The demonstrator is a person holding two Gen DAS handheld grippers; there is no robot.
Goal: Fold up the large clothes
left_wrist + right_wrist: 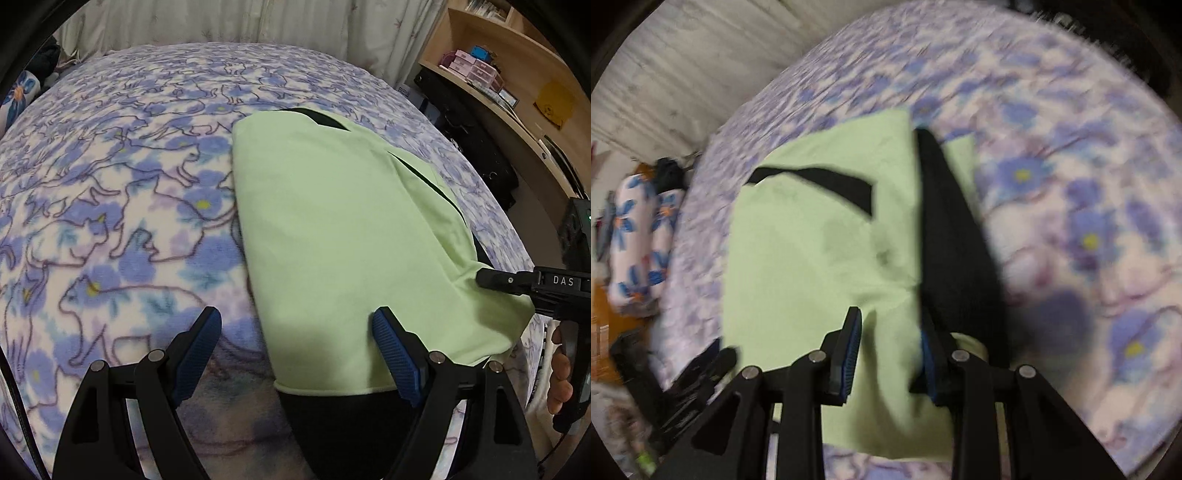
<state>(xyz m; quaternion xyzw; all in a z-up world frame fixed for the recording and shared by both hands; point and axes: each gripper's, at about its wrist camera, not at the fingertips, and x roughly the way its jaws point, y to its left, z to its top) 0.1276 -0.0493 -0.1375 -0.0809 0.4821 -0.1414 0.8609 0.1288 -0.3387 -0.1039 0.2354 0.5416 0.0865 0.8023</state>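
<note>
the left gripper point(297, 341) hangs with jaws wide over the green garment point(332, 229); the right gripper point(890, 343) brackets its near-right edge, hold unclear.

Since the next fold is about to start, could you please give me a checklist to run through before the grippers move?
1. Left gripper free of cloth: ok, open over the garment's edge.
2. Right gripper grip on the green garment: cannot tell, cloth bunches between parted fingers, view blurred.
3. Garment flat on the blanket: ok.
4. Black panels tucked in: not ok, one lies exposed.
5. Right view sharp: not ok.
</note>
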